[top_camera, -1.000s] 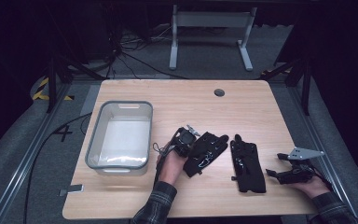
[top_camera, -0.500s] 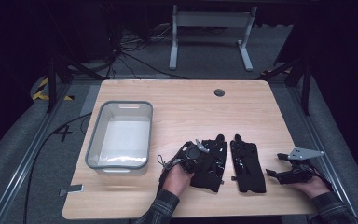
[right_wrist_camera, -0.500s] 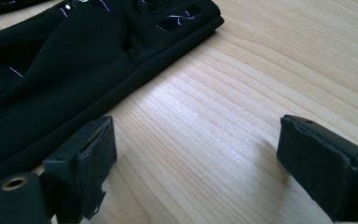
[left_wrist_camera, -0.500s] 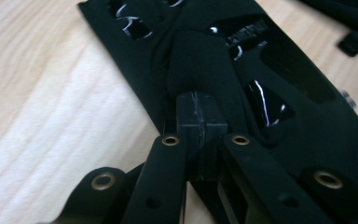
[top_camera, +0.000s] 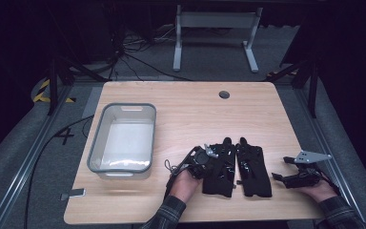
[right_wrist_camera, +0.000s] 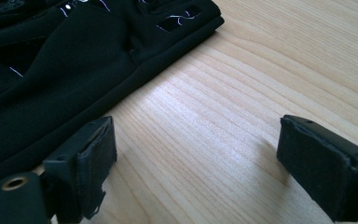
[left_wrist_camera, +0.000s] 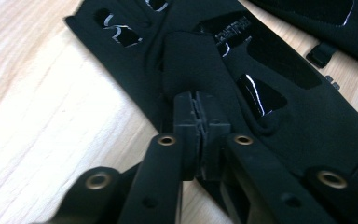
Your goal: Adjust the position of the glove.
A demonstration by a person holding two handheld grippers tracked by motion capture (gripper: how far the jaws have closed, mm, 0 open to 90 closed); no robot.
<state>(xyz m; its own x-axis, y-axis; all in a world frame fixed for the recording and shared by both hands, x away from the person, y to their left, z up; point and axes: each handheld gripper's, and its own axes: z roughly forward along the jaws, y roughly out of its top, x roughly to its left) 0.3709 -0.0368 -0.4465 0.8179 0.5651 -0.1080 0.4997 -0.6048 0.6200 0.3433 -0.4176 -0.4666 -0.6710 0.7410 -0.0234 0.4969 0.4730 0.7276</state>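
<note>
Black fabric glove (left_wrist_camera: 242, 70), left of its twin (top_camera: 253, 164) near the table's (top_camera: 181, 105) front edge, seems pinched at a fold by the closed left gripper (left_wrist_camera: 198, 109), probably to drag it; right gripper (right_wrist_camera: 196, 154) rests wide open, empty.

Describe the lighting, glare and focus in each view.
High view: the table is lit and its surroundings dark; glare streaks the grey bin.
Left gripper view: bright patch on the wood, shiny highlights on the black glove.
Right gripper view: soft sheen on the wood grain.

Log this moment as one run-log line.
left gripper: shut on left glove | right gripper: open, beside right glove | bin: empty
</note>
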